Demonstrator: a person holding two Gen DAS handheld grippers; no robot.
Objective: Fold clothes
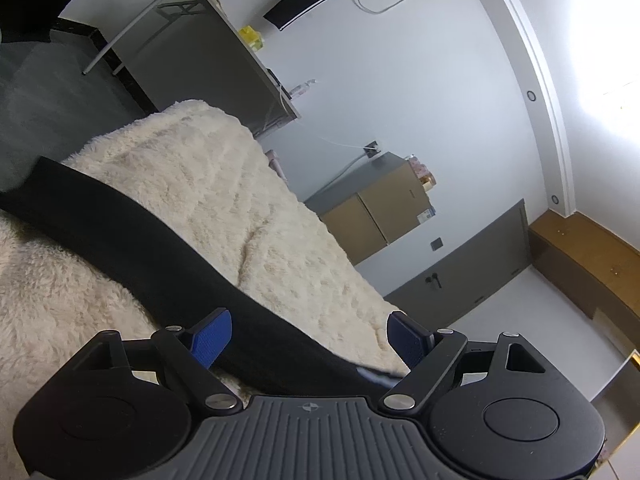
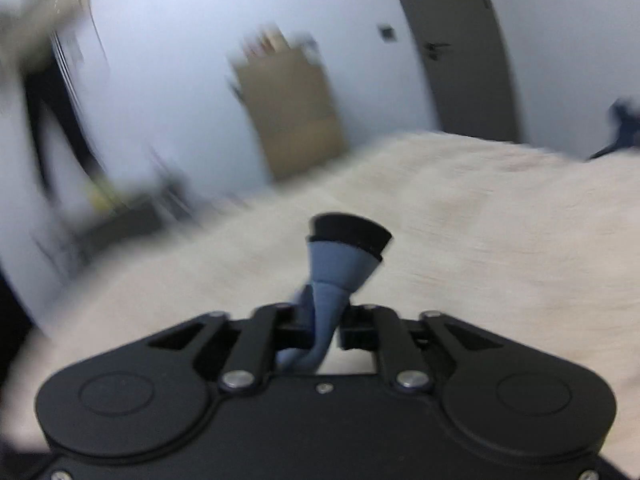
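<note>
Two claws: both in view, each seen from its own wrist camera.
Surface: cream-coloured fluffy fleece blanket (image 1: 224, 208) spread over a bed; it fills the lower half of both views.
Garment, left view: long black fabric band (image 1: 132, 240) lying diagonally across the blanket, running from the left edge of the picture down between the left claw's fingers.
Left claw (image 1: 310, 338): jaws stand wide apart; blue ribbed pads (image 1: 212, 336) on either side of the black band. The left pad sits right against the band's edge; the right pad is clear of it, so the fabric is not pinched.
Garment, right view: bunched strip of blue-grey cloth with a black ribbed edge (image 2: 340, 256), rising upright from between the fingers and fanning out at its top, above the blanket.
Right claw (image 2: 326, 320): jaws drawn close together and clamped on the blue-grey cloth, which is squeezed narrow where the fingers meet it.
Picture quality, right view: background heavily smeared; claw and held cloth are sharp.
Background, left view: grey desk (image 1: 224, 52) against the white wall, brown cardboard box (image 1: 384, 208) beyond the bed, grey door (image 1: 480, 256) to its right.
Background, right view: the same box and door are visible but blurred.
</note>
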